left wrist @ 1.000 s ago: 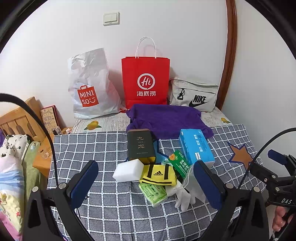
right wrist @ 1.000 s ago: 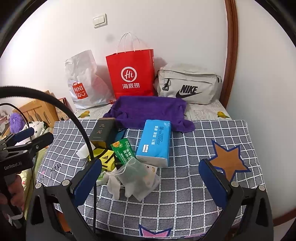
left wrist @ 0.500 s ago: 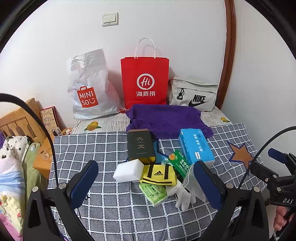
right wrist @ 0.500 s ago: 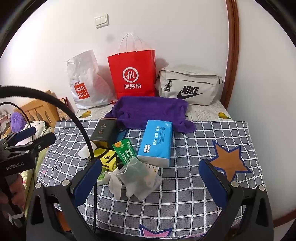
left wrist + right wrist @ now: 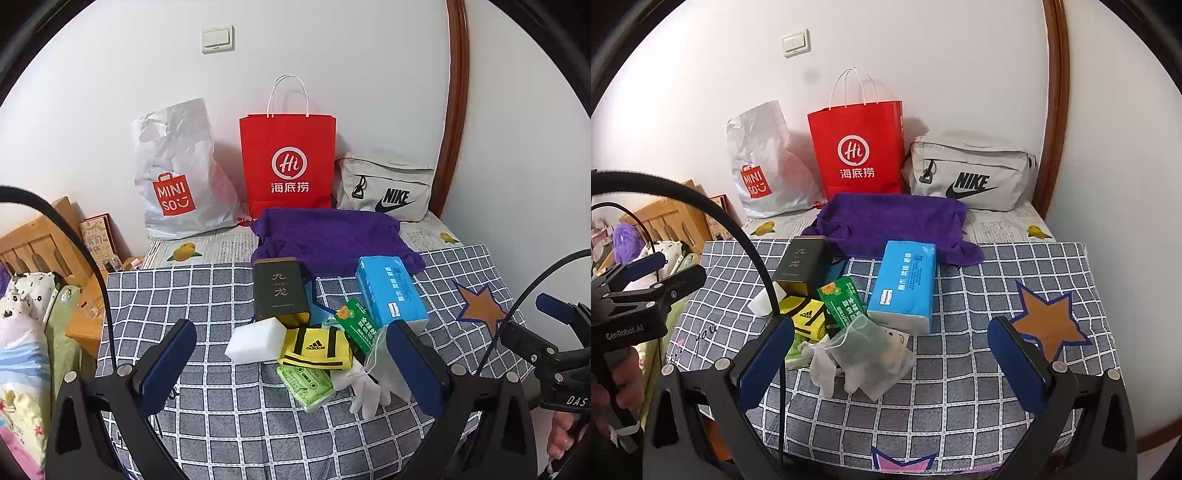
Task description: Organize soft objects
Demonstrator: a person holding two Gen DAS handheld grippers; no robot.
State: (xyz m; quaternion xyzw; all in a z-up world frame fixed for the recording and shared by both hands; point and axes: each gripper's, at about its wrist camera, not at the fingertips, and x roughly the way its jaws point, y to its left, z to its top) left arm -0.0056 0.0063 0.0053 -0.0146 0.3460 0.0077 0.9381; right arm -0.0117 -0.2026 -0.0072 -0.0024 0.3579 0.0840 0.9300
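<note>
Where bags line the wall, MINISO bag, Hi bag, NIKE pouch.

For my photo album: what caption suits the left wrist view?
Open left gripper facing a pile of soft goods on a checked cloth, three bags behind.

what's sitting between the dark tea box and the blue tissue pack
In the right wrist view, a green printed packet lies between the dark rectangular tea box and the blue plastic-wrapped tissue pack.

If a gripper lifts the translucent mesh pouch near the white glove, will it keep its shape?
Probably not. The mesh pouch lies slumped and wrinkled on the checked cloth, so it would likely sag from the pinch point. Its contents look loose and may shift. It overlaps the white glove, which might drag along.
</note>
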